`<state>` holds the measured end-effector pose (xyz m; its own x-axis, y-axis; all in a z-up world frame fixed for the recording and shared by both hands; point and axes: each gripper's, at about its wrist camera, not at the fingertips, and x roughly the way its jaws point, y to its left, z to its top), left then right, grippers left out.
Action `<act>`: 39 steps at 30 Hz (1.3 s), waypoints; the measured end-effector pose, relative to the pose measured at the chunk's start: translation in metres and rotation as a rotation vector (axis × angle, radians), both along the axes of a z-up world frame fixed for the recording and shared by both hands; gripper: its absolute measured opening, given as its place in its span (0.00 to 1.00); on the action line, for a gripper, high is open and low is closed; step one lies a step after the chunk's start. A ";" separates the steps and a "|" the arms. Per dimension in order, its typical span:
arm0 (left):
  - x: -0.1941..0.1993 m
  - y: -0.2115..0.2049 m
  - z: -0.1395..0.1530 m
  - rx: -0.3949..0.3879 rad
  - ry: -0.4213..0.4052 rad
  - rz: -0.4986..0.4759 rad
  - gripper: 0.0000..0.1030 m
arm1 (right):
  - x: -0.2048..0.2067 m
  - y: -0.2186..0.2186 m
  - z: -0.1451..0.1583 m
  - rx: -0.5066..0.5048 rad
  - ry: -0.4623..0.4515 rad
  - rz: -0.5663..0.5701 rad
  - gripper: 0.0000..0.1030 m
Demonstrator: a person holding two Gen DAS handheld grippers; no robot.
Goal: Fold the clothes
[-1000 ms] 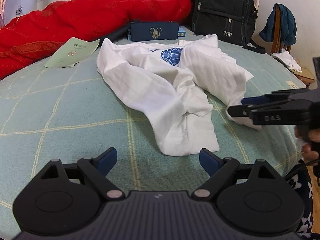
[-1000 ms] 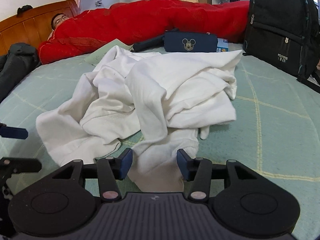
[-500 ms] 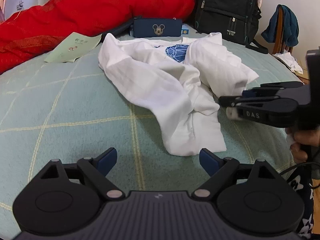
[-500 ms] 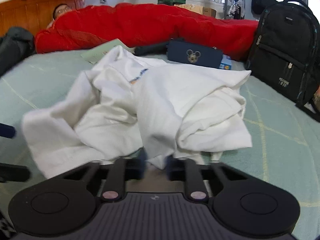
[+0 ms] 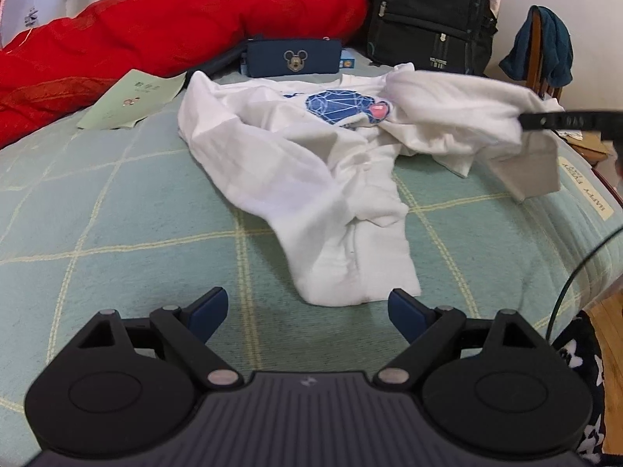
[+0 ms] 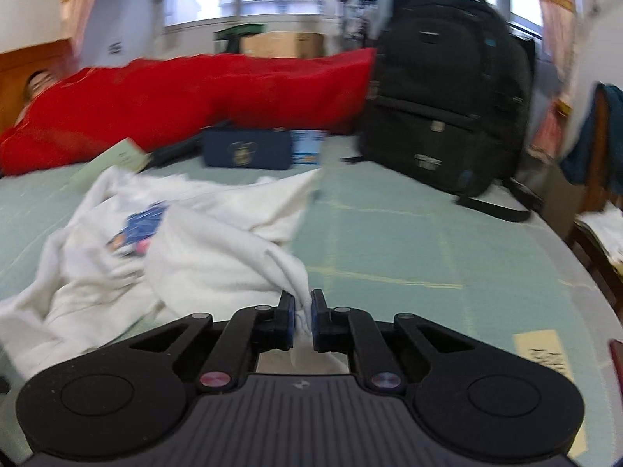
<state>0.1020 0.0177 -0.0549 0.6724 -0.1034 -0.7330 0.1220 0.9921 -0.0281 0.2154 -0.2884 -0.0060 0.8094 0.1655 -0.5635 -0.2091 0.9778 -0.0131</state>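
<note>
Garment: a crumpled white cotton T-shirt with a blue faceted print lies on the pale green quilted bedspread with thin yellow check lines, filling the middle of the left wrist view from 12 to 3 o'clock.
Lie of the cloth: bunched and twisted, not flat; the print faces up near 12 o'clock, one long tongue of fabric runs down towards 6 o'clock, and one part is lifted clear of the bed at 2 o'clock.
Right gripper: the black two-finger right gripper has its jaws drawn close together and clamped on a pinch of the white shirt; the left wrist view shows it holding that part aloft at 3 o'clock.
Left gripper: the black left gripper with blue pads hangs low at 6 o'clock with jaws wide apart and nothing between them, just short of the shirt's near end.
Surroundings: a red padded duvet at 11 o'clock, a navy pencil case with a mouse badge and a black backpack beyond the shirt.
Progress: no neat fold shows anywhere. By my reading the shirt must be spread flat and all folding remains.
Blur: the right wrist view is smeared, so fine creases are unclear.
</note>
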 end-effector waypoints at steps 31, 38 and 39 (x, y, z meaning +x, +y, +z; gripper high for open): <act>0.021 -0.010 -0.009 0.034 0.040 0.023 0.87 | 0.105 -0.181 -0.028 0.037 0.229 -0.478 0.26; 0.020 -0.007 -0.007 0.034 0.030 0.029 0.87 | 0.058 -0.123 -0.015 0.056 0.185 -0.328 0.60; 0.019 -0.005 -0.006 0.032 0.025 0.029 0.87 | 0.049 -0.114 -0.013 0.060 0.177 -0.307 0.66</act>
